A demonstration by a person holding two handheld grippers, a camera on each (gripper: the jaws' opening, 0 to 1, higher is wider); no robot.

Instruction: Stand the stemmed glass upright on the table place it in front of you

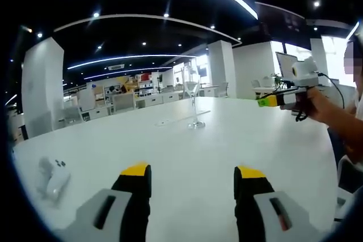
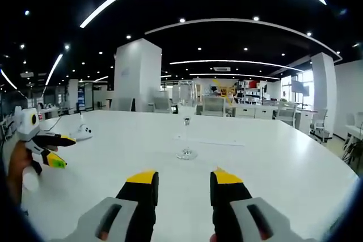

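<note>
Your left gripper (image 1: 193,175) and right gripper (image 2: 184,179) hover at the bottom of their frames with fingers spread and empty, while beyond them the stemmed glass (image 2: 186,118) stands upright mid-frame on the white counter (image 2: 272,162).

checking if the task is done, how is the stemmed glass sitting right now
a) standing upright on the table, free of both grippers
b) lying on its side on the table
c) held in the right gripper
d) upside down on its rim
a: the stemmed glass stands on its base on the white table, bowl up, with the right gripper open and short of it and the left gripper open and well back from it.
</note>
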